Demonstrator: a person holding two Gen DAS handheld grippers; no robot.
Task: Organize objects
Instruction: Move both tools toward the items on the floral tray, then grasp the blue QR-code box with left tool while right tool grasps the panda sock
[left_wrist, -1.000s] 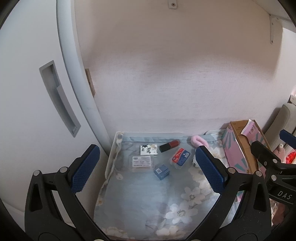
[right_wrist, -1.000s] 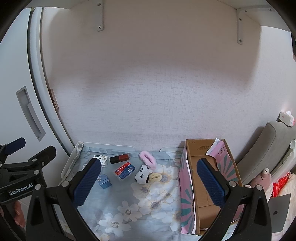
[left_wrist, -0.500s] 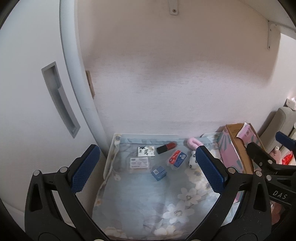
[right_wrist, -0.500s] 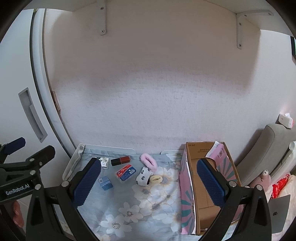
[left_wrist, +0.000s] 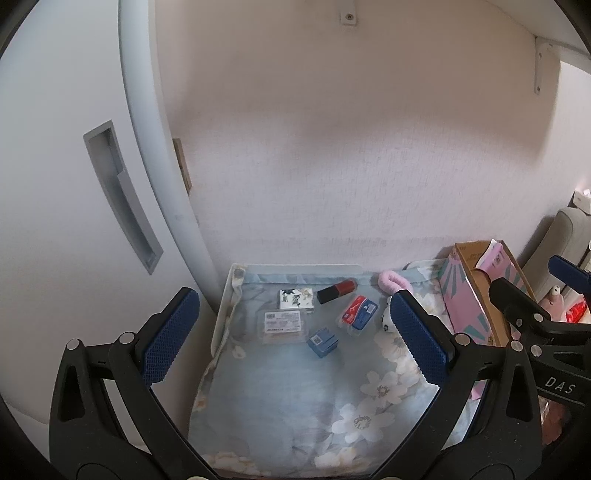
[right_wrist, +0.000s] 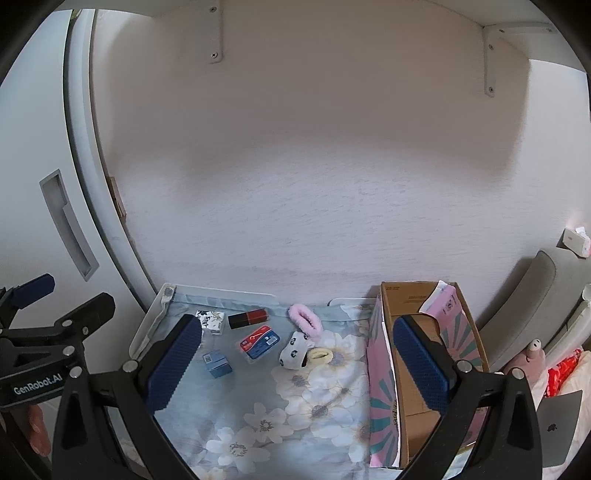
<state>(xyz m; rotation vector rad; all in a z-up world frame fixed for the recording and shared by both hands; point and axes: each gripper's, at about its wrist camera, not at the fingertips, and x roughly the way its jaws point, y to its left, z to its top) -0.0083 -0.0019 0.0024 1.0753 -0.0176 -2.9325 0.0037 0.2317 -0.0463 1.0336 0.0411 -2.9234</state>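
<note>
Seen from above and behind: a floral blue cloth (right_wrist: 295, 413) over a table set against a white textured wall.

Far left in the right wrist view: the left gripper (left_wrist: 293, 334), raised well above the cloth, jaws spread wide, nothing between them.

At the cloth's far left corner: a small white patterned box (right_wrist: 211, 320). Just nearer: a clear flat packet with a barcode label (left_wrist: 282, 325), visible in the left wrist view only. Right of that: a small blue cube box (right_wrist: 218, 363). Beside the white box, along the wall edge: a red-and-black tube (right_wrist: 248, 318). Nearer and to the right: a red-and-blue blister pack (right_wrist: 258, 342). Further right: a fluffy pink hair tie (right_wrist: 306, 320), with a white spotted item (right_wrist: 294, 350) and a yellow clip (right_wrist: 320, 354) touching just below.

Right of the cloth's items: an open cardboard box (right_wrist: 410, 295), pink patterned outside, brown inside, a pink flap folded inward; contents hidden behind a fingertip.

Over the cloth and box: the right gripper (right_wrist: 297, 363), also released wide, grasping nothing.
</note>
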